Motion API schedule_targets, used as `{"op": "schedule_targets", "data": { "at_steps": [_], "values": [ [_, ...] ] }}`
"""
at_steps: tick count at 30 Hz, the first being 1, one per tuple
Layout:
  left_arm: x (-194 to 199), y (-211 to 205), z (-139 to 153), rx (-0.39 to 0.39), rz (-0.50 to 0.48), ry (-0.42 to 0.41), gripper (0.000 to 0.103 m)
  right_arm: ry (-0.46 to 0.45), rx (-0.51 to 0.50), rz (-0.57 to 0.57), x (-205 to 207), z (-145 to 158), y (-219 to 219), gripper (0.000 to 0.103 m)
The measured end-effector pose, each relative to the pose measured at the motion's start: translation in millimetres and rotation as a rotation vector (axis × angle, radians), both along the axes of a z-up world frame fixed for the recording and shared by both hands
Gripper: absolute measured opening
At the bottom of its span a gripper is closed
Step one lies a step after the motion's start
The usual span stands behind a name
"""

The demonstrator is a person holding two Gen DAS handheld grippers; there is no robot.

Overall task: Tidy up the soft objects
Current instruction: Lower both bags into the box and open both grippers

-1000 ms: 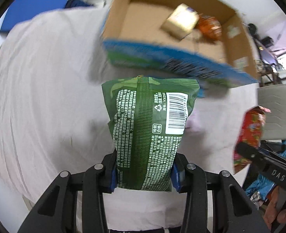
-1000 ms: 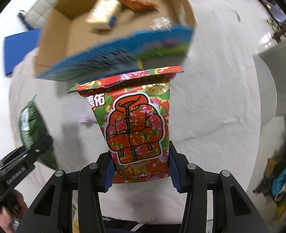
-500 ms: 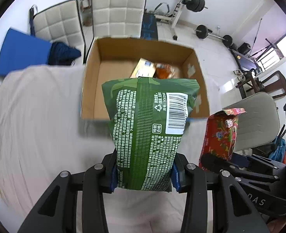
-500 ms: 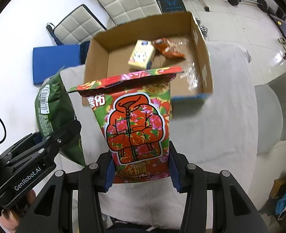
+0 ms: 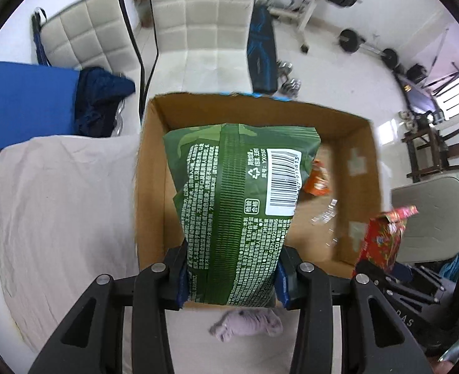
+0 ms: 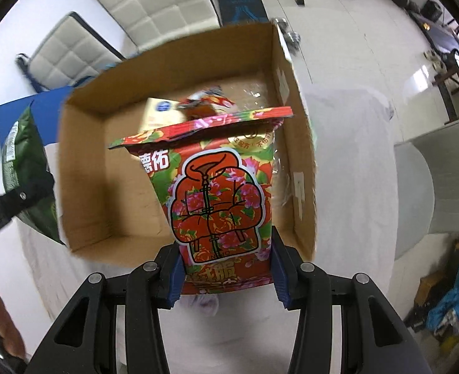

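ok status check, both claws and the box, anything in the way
Left claw shut on green bag, right claw shut on red bag. Both over open cardboard box. Two small packs already inside, floor mostly bare.

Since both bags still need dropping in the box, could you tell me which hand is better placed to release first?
Probably left: the green bag in the left gripper hangs over the box floor, while the red bag in the right gripper hangs nearer the right wall.
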State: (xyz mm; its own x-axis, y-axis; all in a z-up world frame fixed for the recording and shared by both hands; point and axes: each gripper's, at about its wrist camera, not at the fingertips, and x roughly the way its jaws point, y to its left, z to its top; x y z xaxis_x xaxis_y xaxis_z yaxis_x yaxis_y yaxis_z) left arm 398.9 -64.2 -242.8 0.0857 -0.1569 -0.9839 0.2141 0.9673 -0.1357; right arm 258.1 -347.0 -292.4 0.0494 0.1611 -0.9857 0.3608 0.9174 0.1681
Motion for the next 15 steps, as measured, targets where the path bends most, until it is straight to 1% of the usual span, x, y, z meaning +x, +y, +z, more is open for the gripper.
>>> {"op": "schedule_targets", "data": {
  "at_steps": [5,7,12,13,15],
  "values": [
    [45,-8,-50,0.055,0.019,0.086,0.039,0.068,-0.02,-0.008,24,-41,-4,0.049],
    [55,-12,-63,0.07,0.018,0.106,0.039,0.095,-0.028,-0.004,30,-54,-4,0.049],
    [73,-21,-92,0.099,-0.004,0.158,0.039,0.136,-0.045,0.004,35,-76,0,0.049],
    [76,-22,-95,0.102,-0.005,0.163,0.04,0.134,-0.057,0.013,36,-77,2,0.049],
    [83,-24,-101,0.119,-0.009,0.174,0.04,0.126,-0.04,0.039,38,-80,8,0.049]
  ]
}}
